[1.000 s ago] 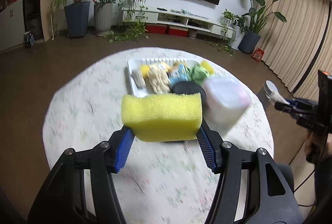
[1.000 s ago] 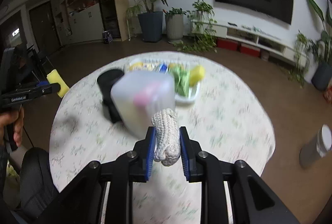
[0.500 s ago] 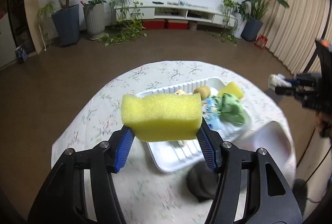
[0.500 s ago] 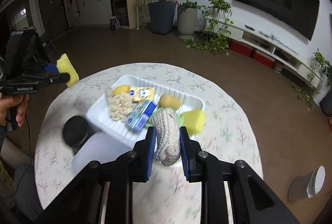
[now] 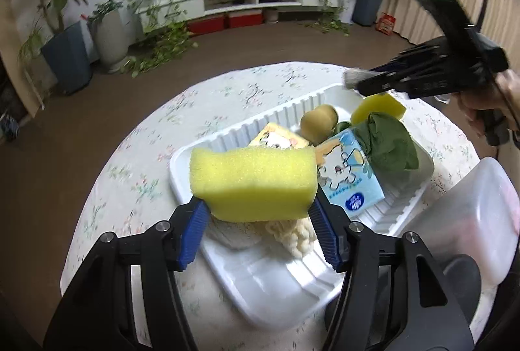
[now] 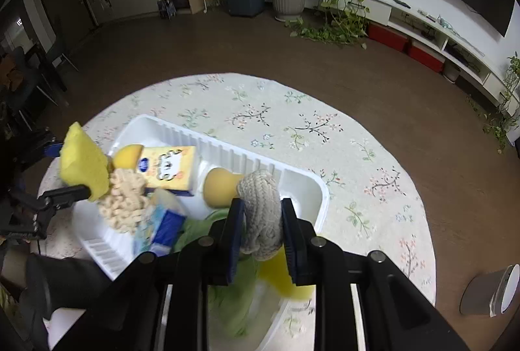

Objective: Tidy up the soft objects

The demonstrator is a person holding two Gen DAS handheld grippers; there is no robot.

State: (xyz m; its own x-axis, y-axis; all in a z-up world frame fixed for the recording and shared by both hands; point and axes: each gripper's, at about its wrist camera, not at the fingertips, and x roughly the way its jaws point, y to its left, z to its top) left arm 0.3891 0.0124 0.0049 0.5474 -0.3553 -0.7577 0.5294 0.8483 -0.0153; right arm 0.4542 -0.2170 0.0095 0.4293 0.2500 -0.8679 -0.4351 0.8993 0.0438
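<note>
1. Yellow sponge sits clamped between the blue pads of the left gripper, held above the near-left part of the white tray. The hold is at its two short ends, and the foam bulges slightly over the pads.
2. Knitted grey roll is pinched upright in the right gripper, jaws closed narrow on it, over the right end of the tray.
3. Tray already holds: cream knit piece, blue tissue pack, orange tissue pack, green cloth, a small yellow sponge and a tan rounded piece. It is crowded in the middle.
4. Translucent container and a dark round lid sit on the table right of the tray, seen in the left wrist view.
5. Handling: the sponge looks very light, compressible and grippy, with low slip risk; it likely springs back on release and may bounce. End-to-end grip is fine.
6. The roll looks soft and floppy; a mid-body pinch keeps it from unrolling.
7. Judgement: both items are probably headed for the tray. Free space is at the near corner in the left wrist view and at the far right end.
</note>
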